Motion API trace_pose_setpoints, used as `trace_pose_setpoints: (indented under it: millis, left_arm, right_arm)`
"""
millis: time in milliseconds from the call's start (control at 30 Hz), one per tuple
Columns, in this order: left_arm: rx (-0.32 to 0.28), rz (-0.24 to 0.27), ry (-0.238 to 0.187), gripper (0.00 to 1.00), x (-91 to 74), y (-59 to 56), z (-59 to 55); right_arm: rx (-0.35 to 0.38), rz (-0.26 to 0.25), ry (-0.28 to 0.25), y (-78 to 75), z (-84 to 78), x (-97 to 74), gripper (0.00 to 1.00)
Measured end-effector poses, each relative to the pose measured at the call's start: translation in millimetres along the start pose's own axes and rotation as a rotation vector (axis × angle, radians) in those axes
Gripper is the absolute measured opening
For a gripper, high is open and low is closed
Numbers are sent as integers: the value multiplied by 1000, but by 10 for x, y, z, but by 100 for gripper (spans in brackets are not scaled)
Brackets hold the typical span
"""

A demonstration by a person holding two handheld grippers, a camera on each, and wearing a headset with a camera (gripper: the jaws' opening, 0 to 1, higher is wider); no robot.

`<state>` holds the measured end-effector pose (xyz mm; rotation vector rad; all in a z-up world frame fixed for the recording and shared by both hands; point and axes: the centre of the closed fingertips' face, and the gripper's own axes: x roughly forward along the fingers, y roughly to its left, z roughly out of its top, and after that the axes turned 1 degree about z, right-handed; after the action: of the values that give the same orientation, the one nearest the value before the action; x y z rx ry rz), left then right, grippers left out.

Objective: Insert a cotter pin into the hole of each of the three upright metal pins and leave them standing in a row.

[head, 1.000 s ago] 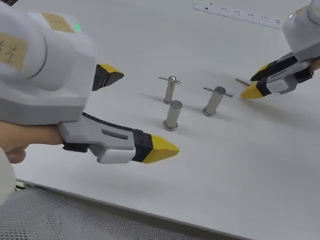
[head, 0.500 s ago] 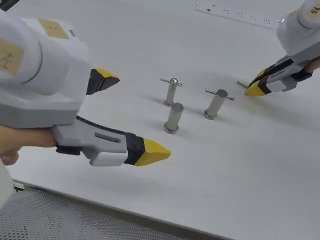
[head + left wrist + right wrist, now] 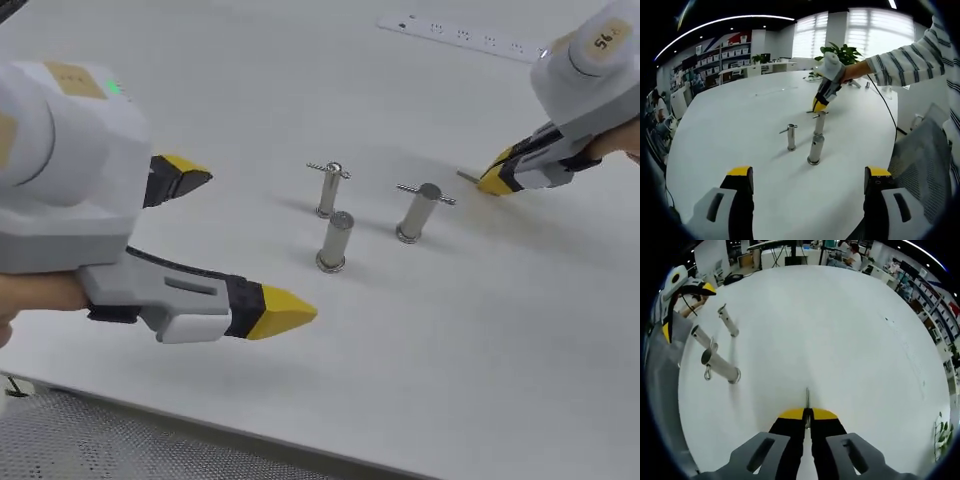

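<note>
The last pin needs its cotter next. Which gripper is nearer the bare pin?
Left. The left gripper is open, with the bare pin standing just ahead of its jaws. The right gripper, shut on a cotter, sits farther off, past the right-hand pin.

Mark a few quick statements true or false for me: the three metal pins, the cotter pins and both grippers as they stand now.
1. Two of the metal pins carry a cotter pin. True: the rear pin and the right-hand pin.
2. The front pin has a cotter pin through it. False: it carries none.
3. The left gripper is shut on a metal pin. False: its jaws stand wide apart and hold nothing.
4. The right gripper is shut on a loose cotter pin. True.
5. One metal pin has tipped over. False: all three stand upright on the table.
</note>
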<state>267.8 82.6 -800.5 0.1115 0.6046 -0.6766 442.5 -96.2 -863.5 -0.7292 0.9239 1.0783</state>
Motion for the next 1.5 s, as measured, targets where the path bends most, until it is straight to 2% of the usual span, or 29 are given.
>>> trace_pose_setpoints:
  millis: [67,100,133,200,300,367,533,700,1033,1300,1400,1500]
  left_arm:
    - [2,1,7,91,-4,0,-13]
    - [3,1,9,91,-4,-2,-16]
    - [2,2,7,91,5,3,-21]
    - [-2,4,14,91,20,5,-43]
    - [3,2,23,90,27,1,-61]
    - [2,2,23,90,31,9,-73]
    - [-4,3,24,90,4,13,-80]
    - [-5,-2,19,89,-22,8,-48]
    - [-12,-25,23,85,-7,-47,-66]
    - [-24,-33,8,83,0,-43,-8]
    - [0,-19,6,79,2,-6,40]
    - [0,-14,-5,78,9,10,99]
  right_arm:
    - [5,4,-10,-13,-11,-4,4]
    - [-46,15,-40,-9,8,0,3]
    - [-44,15,-53,-7,-6,-5,3]
    - [10,11,-81,-22,-9,-4,3]
    - [8,-3,-83,-24,-3,1,3]
    - [47,-11,-84,-29,-1,5,3]
    - [66,-27,-86,-56,-27,1,3]
    - [85,-53,-127,-75,-2,-103,2]
    - [32,-105,-168,-78,-20,-267,2]
    - [-10,-166,-224,20,12,-503,2]
    - [-7,-175,-249,85,21,-585,2]
    - [-14,-183,-270,161,41,-652,2]
